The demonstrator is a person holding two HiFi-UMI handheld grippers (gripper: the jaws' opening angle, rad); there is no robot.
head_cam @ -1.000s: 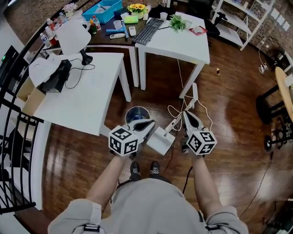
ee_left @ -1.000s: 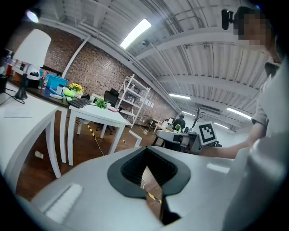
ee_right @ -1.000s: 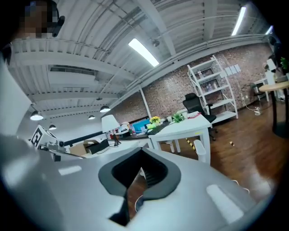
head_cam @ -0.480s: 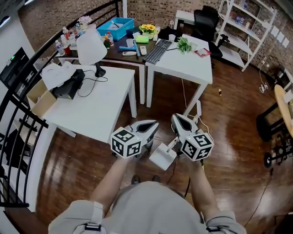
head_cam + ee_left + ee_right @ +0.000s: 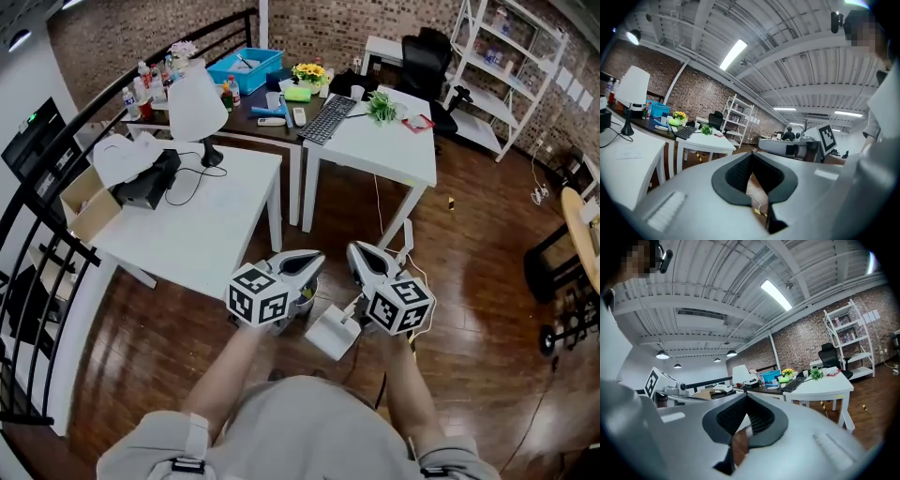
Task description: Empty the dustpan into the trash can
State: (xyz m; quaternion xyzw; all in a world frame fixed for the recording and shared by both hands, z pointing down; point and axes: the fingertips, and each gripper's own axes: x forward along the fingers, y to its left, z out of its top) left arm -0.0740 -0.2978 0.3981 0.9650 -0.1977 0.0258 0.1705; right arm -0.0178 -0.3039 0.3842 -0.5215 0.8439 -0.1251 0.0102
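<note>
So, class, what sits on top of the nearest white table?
A white lamp, a black cable and a black device. A white cloth covers part of that device.

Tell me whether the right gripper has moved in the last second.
Yes. The right gripper has shifted left and upward in the head view, toward the white table's leg.

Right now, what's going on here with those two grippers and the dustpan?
A person holds a gripper in each hand, both pointing forward. The left gripper and the right gripper have their jaws together with nothing between them. The white dustpan sits on the wooden floor below and between them, not gripped. The trash can is mostly hidden under the left gripper, so no emptying is under way.
</note>
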